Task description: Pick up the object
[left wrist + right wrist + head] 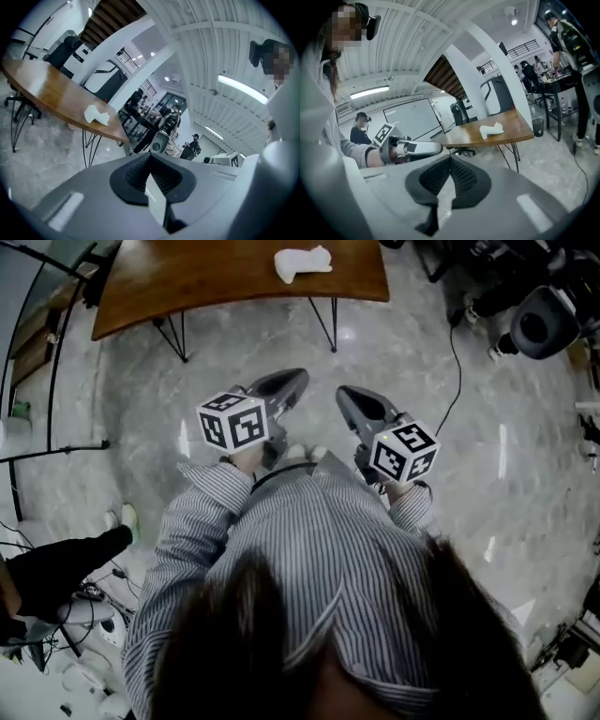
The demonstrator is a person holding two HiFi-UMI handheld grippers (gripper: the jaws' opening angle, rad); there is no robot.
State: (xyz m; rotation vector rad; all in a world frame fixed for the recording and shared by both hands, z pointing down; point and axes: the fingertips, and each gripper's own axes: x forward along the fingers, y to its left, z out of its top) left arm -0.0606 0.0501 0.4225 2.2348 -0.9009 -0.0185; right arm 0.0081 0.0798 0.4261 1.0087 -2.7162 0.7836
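Note:
A crumpled white object (pixel 302 262) lies on the brown wooden table (pixel 187 277) at the far side of the floor. It shows near the table's end in the left gripper view (pixel 96 115) and in the right gripper view (pixel 491 130). I hold both grippers close to my chest, well short of the table. The left gripper (pixel 292 381) is shut with nothing between its jaws (pixel 150 161). The right gripper (pixel 347 395) is also shut and empty (pixel 450 164). Both point toward the table, slightly downward. The left gripper (pixel 412 147) also shows in the right gripper view.
Grey marble floor (pixel 281 343) lies between me and the table, which stands on thin black legs (pixel 323 324). A black cable (pixel 457 371) and dark equipment (pixel 539 320) are at the right. A dark bag and cables (pixel 56 568) sit at the left. People stand farther off (pixel 192 145).

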